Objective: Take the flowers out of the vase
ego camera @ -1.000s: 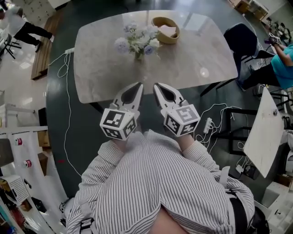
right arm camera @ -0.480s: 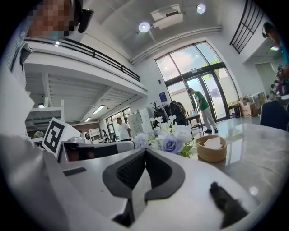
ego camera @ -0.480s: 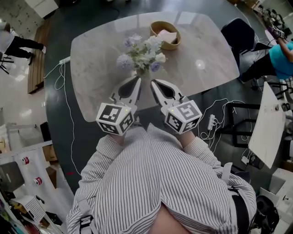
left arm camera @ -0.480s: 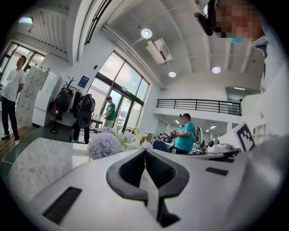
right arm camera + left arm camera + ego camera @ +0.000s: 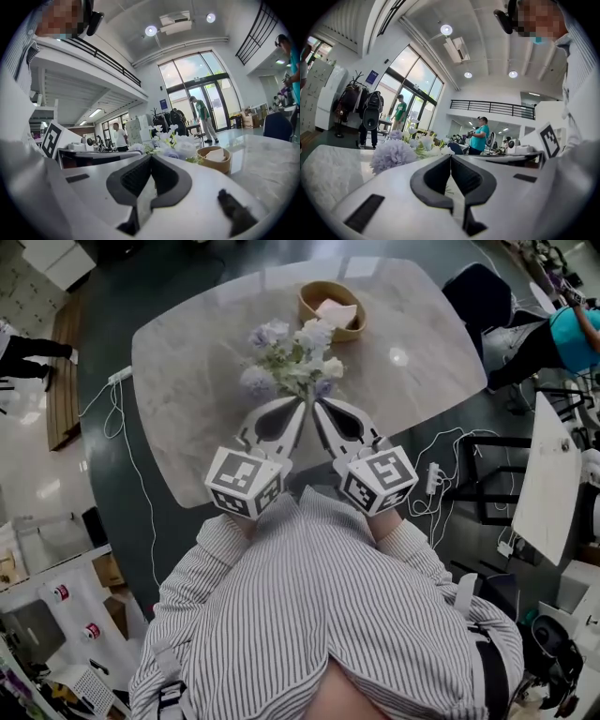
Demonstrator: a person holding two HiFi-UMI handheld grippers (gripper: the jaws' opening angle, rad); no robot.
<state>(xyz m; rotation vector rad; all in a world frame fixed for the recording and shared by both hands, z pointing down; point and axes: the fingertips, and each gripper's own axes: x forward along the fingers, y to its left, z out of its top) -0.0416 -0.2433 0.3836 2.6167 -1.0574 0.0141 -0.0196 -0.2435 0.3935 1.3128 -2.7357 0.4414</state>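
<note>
Left hand-held gripper (image 5: 296, 411): clenched, the jaws pressed together with nothing between them. We see it reach over the near edge of the tabletop (image 5: 187, 381), pointing at the flowers (image 5: 295, 357).
Right hand-held gripper (image 5: 319, 409): also clenched and empty, just beside the left one, with the two tips close together.
Flowers: a bunch of pale lilac and white blooms standing upright near the middle of the tabletop, just beyond both tips. We cannot tell whether either tip touches them.
Vase: hidden under the blooms and the tips, so we cannot make it out.
Bowl (image 5: 330, 310): wooden, with something pale inside, beyond the flowers toward the far edge.
Tabletop: pale marble with rounded corners.
Surroundings: our striped shirt (image 5: 319, 615) below, white cables (image 5: 112, 418) on the dark floor at left, and a dark chair (image 5: 478, 296) by the far right corner.
</note>
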